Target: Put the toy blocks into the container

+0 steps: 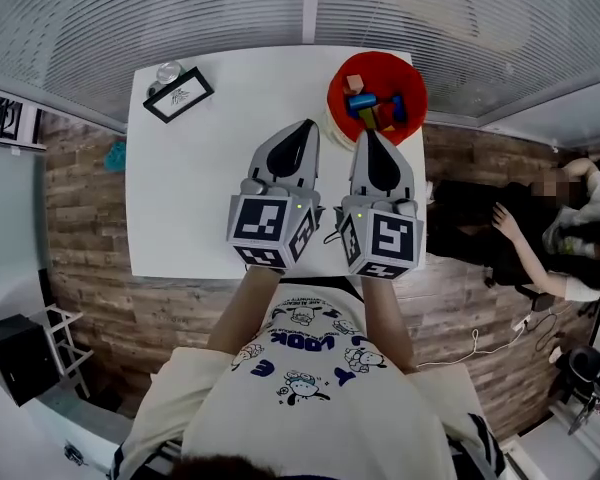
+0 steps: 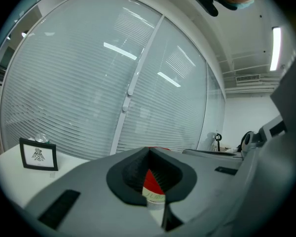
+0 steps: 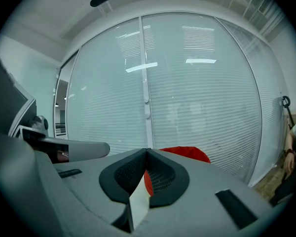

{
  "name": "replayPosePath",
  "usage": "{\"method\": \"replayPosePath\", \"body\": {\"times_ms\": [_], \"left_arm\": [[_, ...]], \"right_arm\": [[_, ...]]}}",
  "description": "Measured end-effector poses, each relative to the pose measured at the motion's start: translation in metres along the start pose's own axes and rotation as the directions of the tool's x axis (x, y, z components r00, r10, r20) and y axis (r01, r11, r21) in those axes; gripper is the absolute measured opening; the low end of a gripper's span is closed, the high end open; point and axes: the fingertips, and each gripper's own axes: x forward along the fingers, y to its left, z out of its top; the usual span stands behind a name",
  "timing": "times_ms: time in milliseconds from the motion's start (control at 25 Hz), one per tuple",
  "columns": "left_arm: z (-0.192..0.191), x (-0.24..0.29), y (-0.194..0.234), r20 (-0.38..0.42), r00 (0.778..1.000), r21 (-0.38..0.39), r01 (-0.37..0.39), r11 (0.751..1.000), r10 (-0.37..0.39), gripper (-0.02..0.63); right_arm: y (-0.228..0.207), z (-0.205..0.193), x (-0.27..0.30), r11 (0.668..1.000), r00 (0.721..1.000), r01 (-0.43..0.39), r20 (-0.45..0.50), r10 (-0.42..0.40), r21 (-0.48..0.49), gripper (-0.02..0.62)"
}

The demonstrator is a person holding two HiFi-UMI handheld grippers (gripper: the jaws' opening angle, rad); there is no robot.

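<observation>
A red container (image 1: 380, 64) stands at the far right corner of the white table (image 1: 190, 198) with several coloured toy blocks (image 1: 372, 106) inside it. My left gripper (image 1: 310, 125) and right gripper (image 1: 368, 135) hover side by side over the table, tips pointing at the container's near side. Both are shut with nothing between their jaws. In the left gripper view the left gripper (image 2: 148, 150) points level, and the container (image 2: 151, 181) shows through the gap below its tips. In the right gripper view the container (image 3: 188, 153) lies just beyond the right gripper (image 3: 147, 151).
A black-framed picture (image 1: 178, 95) and a small glass object (image 1: 168, 72) sit at the table's far left corner. Window blinds run behind the table. A seated person (image 1: 540, 230) is off to the right, and a black box (image 1: 15, 356) stands on the floor at left.
</observation>
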Motion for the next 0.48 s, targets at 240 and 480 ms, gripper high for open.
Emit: {"method": "replayPosePath", "body": {"times_ms": [240, 480], "left_arm": [[0.002, -0.008, 0.005, 0.007, 1.0, 0.004, -0.008, 1.0, 0.008, 0.031], [0.005, -0.016, 0.01, 0.016, 1.0, 0.001, -0.016, 1.0, 0.016, 0.031]], "right_arm": [[0.012, -0.001, -0.001, 1.0, 1.0, -0.019, 0.0, 0.019, -0.006, -0.005], [0.025, 0.001, -0.002, 0.999, 0.999, -0.039, 0.0, 0.039, -0.013, -0.005]]}}
